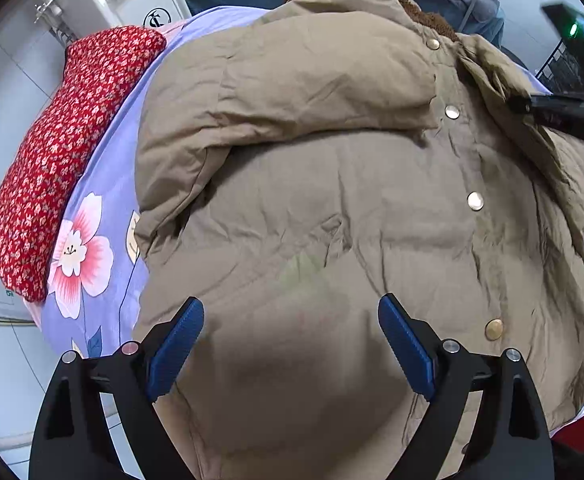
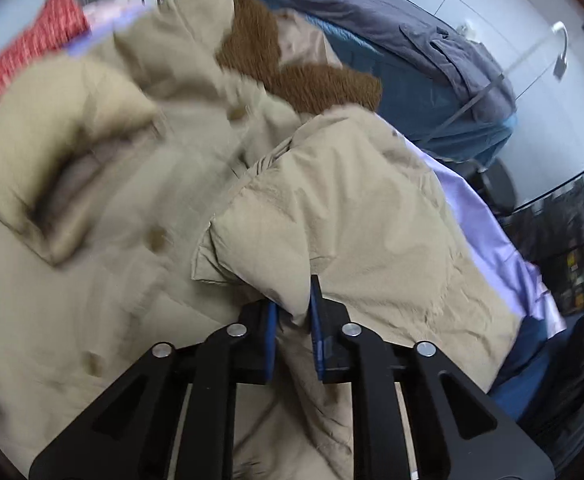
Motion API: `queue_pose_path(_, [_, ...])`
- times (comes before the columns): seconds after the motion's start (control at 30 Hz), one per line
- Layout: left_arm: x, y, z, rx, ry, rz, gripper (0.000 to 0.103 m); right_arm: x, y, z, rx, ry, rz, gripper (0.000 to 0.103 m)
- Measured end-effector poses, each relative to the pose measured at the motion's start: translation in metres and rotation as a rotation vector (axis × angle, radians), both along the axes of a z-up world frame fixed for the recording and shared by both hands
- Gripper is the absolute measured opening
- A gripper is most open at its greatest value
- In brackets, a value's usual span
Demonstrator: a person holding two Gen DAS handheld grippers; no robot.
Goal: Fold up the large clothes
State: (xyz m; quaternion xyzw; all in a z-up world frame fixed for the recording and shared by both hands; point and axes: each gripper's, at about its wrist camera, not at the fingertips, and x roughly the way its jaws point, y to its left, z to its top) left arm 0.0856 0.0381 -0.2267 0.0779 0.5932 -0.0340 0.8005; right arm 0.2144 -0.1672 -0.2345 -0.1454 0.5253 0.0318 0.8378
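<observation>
Right gripper (image 2: 293, 312) pinches the coat (image 2: 351, 208); left gripper (image 1: 292, 344) gapes wide.

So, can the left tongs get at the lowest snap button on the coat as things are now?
Probably yes. The left tongs are open above the coat, holding nothing, and the lowest snap lies bare just to their right. The right tongs grip a sleeve farther off, not over it.

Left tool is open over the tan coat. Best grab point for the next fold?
Probably the coat's left edge near the folded sleeve, coming in from the floral sheet side. That edge lies raised and puffy, giving the open left tool a lip; the middle is flat. The right tool already pinches the other sleeve.
</observation>
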Motion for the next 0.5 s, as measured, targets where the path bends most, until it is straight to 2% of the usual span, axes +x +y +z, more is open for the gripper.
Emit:
queue_pose_path(0.03, [0.001, -0.001, 0.0, -0.002, -0.001, -0.006, 0.087, -0.002, 0.004, 0.01, 0.047, -0.014, 0.013, 0.013])
queue_pose_path(0.13, [0.002, -0.007, 0.002, 0.005, -0.01, -0.04, 0.087, -0.011, 0.035, 0.034, 0.106, -0.057, 0.099, 0.012])
queue_pose_path(0.2, [0.003, -0.009, 0.003, 0.011, -0.014, -0.056, 0.087, -0.013, 0.057, 0.038, 0.131, -0.055, 0.16, 0.012])
queue_pose_path(0.3, [0.003, -0.009, 0.005, 0.009, -0.021, -0.055, 0.087, -0.016, 0.084, 0.024, 0.115, -0.031, 0.202, 0.012])
queue_pose_path(0.5, [0.001, 0.007, 0.0, -0.015, -0.001, 0.005, 0.087, -0.012, 0.089, -0.012, 0.085, 0.035, 0.175, 0.014])
